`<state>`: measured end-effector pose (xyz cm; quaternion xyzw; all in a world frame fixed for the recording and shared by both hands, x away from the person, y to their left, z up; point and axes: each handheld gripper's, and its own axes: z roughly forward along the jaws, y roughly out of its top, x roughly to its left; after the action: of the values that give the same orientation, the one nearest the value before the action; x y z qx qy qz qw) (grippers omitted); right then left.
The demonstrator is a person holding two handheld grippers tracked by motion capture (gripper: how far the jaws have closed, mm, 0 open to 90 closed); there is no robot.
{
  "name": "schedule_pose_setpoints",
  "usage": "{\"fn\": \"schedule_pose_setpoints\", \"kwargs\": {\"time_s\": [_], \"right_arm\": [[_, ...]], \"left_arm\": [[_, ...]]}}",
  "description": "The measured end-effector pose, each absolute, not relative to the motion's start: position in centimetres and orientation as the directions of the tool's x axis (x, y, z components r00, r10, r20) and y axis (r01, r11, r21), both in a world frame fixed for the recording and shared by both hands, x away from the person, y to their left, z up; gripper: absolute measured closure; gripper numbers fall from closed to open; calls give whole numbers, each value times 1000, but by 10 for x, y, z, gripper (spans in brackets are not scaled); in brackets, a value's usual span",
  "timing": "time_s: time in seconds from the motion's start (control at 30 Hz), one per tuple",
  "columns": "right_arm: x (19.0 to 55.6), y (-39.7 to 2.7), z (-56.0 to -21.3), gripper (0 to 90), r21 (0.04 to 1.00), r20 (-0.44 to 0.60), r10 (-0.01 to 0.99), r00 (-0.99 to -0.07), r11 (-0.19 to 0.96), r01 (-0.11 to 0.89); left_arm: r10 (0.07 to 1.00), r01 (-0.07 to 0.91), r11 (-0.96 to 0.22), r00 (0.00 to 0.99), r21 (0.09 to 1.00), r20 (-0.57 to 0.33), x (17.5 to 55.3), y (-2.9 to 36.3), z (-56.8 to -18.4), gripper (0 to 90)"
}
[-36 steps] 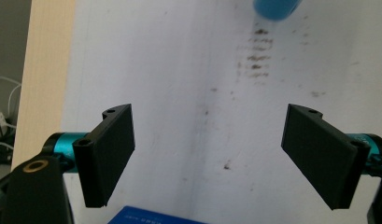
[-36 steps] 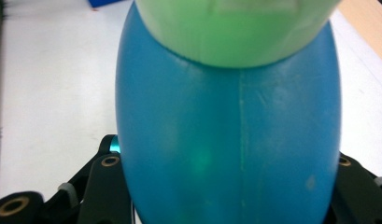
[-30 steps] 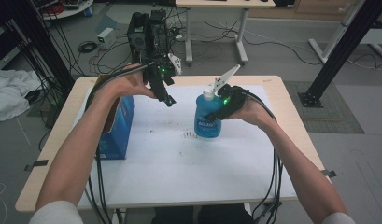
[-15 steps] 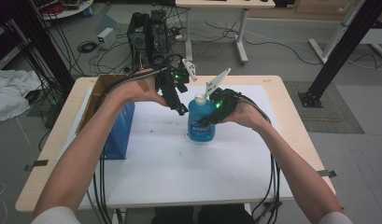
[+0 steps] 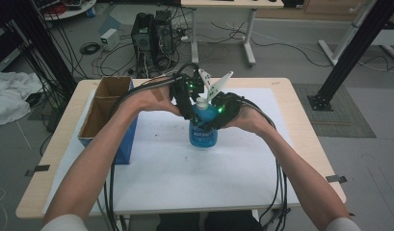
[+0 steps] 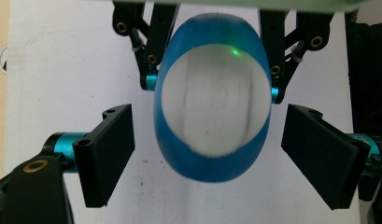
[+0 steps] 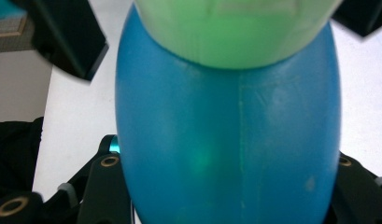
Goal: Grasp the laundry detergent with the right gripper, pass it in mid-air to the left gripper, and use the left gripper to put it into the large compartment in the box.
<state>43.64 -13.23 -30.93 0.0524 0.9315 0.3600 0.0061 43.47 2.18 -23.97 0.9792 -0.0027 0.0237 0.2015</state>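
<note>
Fingers of the right gripper [image 5: 217, 113] clamp the blue bottle [image 5: 203, 131] upright on the worktop [image 5: 151, 173], steadying it, while left gripper [image 6: 209, 154] fingers hang open around its white pump top [image 6: 212, 105], probably to press it.

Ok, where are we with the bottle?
Done: the bottle stands on the table, with the right gripper clamped on its body. In hand: the left gripper hangs over the cap, jaws open on either side and not touching. Left: closing on the cap, probably. The box stands apart from the bottle.
</note>
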Motion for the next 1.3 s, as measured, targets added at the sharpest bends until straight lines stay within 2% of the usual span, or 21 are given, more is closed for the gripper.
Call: {"fn": "schedule_pose_setpoints", "kwargs": {"time_s": [0.03, 0.1, 0.13, 0.33, 0.43, 0.63, 0.67, 0.8, 1.3], "right_arm": [[431, -131, -308, 451, 666, 121, 109, -987, 728, 162], [434, -130, -309, 451, 668, 65, 111, -992, 734, 126], [433, -130, -309, 451, 667, 53, 117, -992, 735, 122], [431, -130, -309, 450, 662, 85, 121, -989, 735, 147], [434, -130, -309, 450, 683, 45, 108, -993, 722, 110], [433, -129, -309, 450, 679, 53, 114, -992, 724, 120], [434, -129, -309, 450, 680, 50, 110, -993, 724, 115], [435, -130, -310, 450, 685, 35, 101, -994, 722, 98], [433, -129, -311, 449, 676, 58, 113, -992, 726, 122]], "left_arm": [[4, -18, -918, 999, 396, 54, 434, 21, -240, 174], [-9, -29, -920, 999, 391, 53, 435, 20, -241, 177], [-12, -28, -919, 999, 394, 43, 434, 19, -241, 217], [-18, -35, -919, 999, 392, 47, 434, 19, -243, 233], [-20, -38, -918, 999, 396, 49, 434, 19, -244, 253], [-21, -35, -920, 999, 390, 38, 434, 18, -246, 272], [-16, -26, -919, 999, 393, 30, 433, 18, -246, 302], [-55, -69, -928, 997, 365, 50, 436, 17, -245, 307], [-21, -34, -921, 999, 388, 39, 435, 17, -248, 337]]}}
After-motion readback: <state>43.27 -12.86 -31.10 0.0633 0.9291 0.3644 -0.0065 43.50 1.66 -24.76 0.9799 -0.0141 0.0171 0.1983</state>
